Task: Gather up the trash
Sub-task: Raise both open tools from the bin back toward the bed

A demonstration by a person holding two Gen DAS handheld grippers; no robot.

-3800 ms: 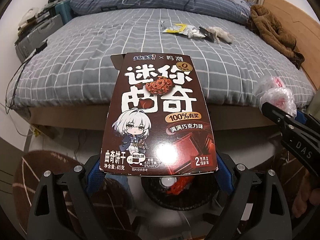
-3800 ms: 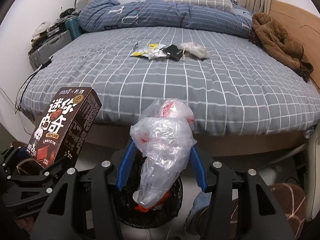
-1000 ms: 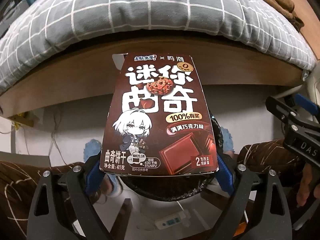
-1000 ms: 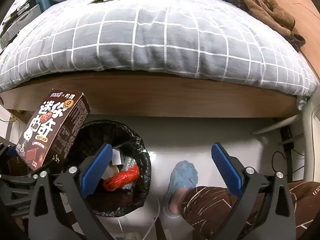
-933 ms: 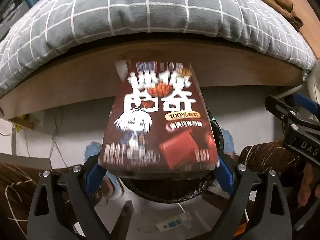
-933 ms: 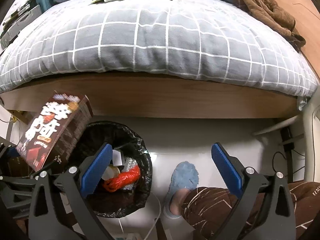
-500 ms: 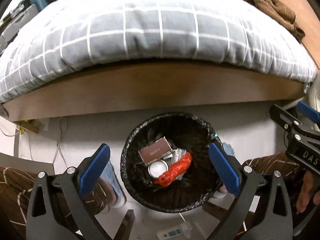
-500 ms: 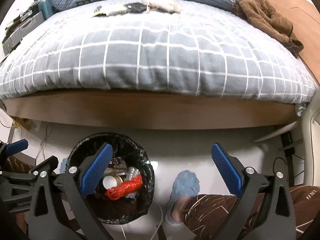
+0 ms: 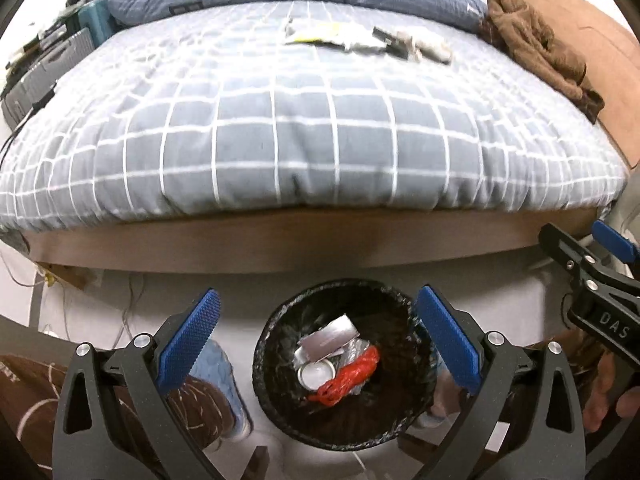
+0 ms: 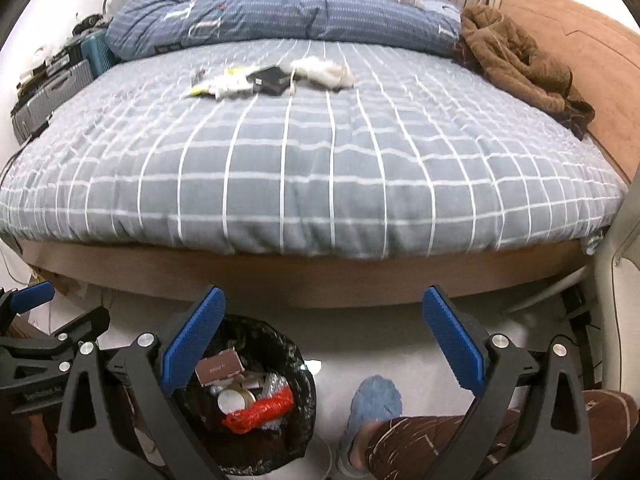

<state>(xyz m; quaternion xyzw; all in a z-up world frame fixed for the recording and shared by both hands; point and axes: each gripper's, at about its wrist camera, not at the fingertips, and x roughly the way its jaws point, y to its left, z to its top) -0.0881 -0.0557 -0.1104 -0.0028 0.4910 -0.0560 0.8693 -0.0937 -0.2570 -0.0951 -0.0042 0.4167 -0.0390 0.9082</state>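
My left gripper (image 9: 316, 310) hangs open and empty above the black-lined trash bin (image 9: 266, 344) on the floor at the foot of the bed. Inside the bin lie the brown cookie box (image 9: 330, 338), a round lid (image 9: 316, 372) and a red bag (image 9: 348, 376). My right gripper (image 10: 322, 304) is also open and empty, to the right of the bin (image 10: 298, 360). A small pile of trash (image 10: 272, 76) lies far back on the grey checked bed: a yellow wrapper, a black packet and white tissue. The same pile (image 9: 360, 40) shows in the left wrist view.
A brown garment (image 10: 520, 60) lies at the bed's right edge, with a folded blue duvet (image 10: 280, 16) at the head. Suitcases (image 10: 52, 88) stand left of the bed. A person's legs and blue slipper (image 10: 376, 404) are on the floor beside the bin.
The cookie box left my left gripper and dropped into the bin. Both grippers have risen and tipped up, so more of the bed shows.
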